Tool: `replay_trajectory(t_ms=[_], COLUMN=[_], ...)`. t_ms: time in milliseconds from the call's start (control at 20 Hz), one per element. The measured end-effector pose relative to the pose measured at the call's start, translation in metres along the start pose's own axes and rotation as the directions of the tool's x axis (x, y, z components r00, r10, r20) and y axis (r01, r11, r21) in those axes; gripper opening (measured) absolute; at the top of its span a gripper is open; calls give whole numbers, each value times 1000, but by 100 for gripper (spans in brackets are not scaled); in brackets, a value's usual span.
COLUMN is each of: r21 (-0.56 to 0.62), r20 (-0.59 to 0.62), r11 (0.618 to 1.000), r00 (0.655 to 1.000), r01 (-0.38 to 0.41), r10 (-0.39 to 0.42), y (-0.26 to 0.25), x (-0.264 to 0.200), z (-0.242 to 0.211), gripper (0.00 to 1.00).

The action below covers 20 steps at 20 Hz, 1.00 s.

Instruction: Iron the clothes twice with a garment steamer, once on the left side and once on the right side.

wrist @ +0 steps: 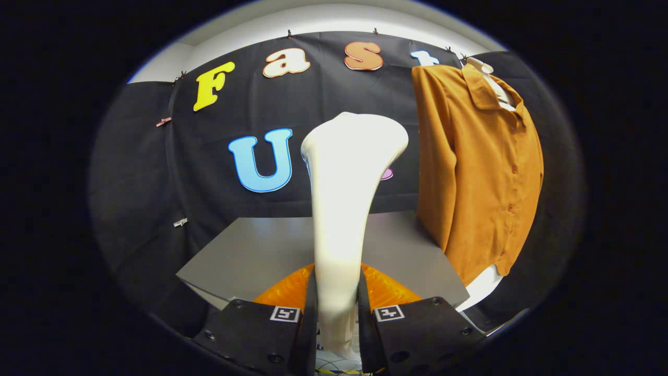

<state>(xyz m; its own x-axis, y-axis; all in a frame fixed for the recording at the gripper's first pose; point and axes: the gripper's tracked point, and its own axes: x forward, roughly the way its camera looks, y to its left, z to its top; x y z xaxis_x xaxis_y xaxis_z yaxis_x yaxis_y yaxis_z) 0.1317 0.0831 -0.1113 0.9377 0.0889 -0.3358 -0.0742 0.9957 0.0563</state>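
Between the two fingers of the gripper (pixel 336 308) stands the white garment steamer (pixel 342 209), its handle pinched from both sides: each finger lies flat against the handle with no gap showing, so the gripper is closed on it and holds it. The steamer rises upright from the fingers, narrow where it is clamped and widening toward a broad rounded head at the top. Its face is turned away, so only the smooth back of the head can be seen. A bit of cord seems to hang below the handle, though it is too small to be sure of.

Just beyond the fingers lies a grey table (pixel 250 256), flat and bare where it shows, with one corner pointing off to the left and its far edge meeting the black cloth wall (pixel 135 172).

Further off and to the right of the steamer hangs an orange-brown shirt (pixel 480 172) on a white hanger (pixel 488 73). It has a collar and a row of buttons down the front, and its front faces partly toward the gripper. The near sleeve hangs straight down beside the table's right edge, and the hem drops below the level of the tabletop. Steamer head and shirt are apart, not touching.
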Motion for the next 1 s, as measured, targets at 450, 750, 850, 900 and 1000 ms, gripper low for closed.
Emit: replay_trajectory(t_ms=[450, 750, 850, 900, 1000], r21=[1, 55, 73, 78, 91], r20=[118, 164, 180, 183, 182], r11=[992, 992, 993, 994, 995], r00=[985, 979, 978, 978, 982], r01=[125, 117, 96, 82, 38], r10=[-124, -125, -108, -95, -54], y=[-45, -130, -158, -171, -190], x=[-81, -76, -67, -61, -46], z=[26, 48, 58, 60, 66], gripper=[37, 37, 37, 37, 37])
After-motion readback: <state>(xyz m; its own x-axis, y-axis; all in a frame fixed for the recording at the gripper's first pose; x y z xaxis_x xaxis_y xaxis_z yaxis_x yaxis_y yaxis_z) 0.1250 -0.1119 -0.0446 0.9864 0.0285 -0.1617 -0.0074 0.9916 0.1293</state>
